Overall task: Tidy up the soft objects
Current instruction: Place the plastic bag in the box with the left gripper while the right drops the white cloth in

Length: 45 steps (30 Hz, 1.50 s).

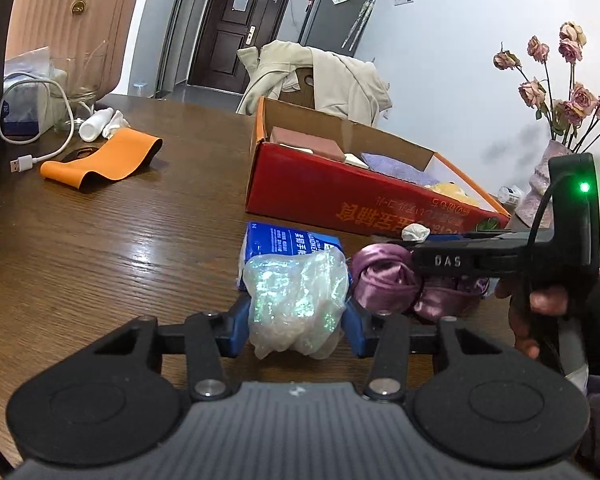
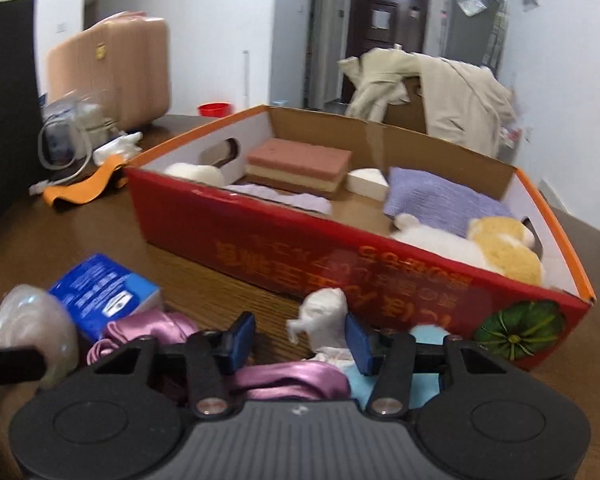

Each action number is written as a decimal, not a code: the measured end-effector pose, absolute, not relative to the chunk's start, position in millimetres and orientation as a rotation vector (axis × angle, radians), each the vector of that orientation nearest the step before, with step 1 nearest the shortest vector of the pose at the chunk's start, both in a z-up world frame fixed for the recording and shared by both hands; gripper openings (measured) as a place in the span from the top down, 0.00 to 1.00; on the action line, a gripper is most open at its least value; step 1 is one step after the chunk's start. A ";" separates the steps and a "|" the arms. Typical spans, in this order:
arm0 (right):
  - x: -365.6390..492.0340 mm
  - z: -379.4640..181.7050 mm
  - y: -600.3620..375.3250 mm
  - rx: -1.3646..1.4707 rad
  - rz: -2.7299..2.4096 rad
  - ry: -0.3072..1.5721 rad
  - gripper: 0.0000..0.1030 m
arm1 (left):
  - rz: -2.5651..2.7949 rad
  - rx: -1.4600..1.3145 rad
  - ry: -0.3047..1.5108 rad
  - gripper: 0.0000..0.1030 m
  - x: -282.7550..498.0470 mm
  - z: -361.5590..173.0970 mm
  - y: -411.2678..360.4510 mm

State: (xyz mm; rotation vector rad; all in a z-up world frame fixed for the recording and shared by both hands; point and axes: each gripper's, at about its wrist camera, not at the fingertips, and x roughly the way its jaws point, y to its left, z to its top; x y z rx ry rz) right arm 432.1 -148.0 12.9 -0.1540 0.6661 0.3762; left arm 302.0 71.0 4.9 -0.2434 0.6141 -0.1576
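Iridescent clear bag (image 1: 298, 300), red box (image 2: 340, 256), purple satin (image 1: 384, 280)

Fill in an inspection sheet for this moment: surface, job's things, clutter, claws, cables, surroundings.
Surface: brown wooden table, glossy.
Job's things: red cardboard box holding a sponge block, purple cloth and plush toy; outside it, an iridescent plastic wad, purple satin fabric, white crumpled wad and blue tissue pack.
Clutter: orange band, white bottle, glass jar.
Claws: left claw shut on the plastic wad; right claw around the white wad, contact unclear.
Cables: white USB cable loose on the table.
Surroundings: pink suitcase, beige coat, dried roses, dark door.
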 end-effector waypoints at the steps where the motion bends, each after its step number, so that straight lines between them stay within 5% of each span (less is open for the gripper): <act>1: 430.3 16.0 -149.6 -0.136 0.381 0.657 0.85 | -0.155 -0.241 0.610 0.58 301.0 6.0 70.9; 13: 345.2 91.5 -198.8 0.002 0.400 0.362 0.87 | -0.136 -0.182 0.491 0.59 253.1 50.5 53.2; 31: 227.2 94.5 -239.8 0.055 0.481 0.354 0.87 | -0.209 -0.105 0.424 0.58 204.8 81.8 1.7; 45: 398.0 116.6 -222.6 0.158 0.527 0.459 0.86 | -0.260 -0.088 0.508 0.57 420.7 114.8 35.1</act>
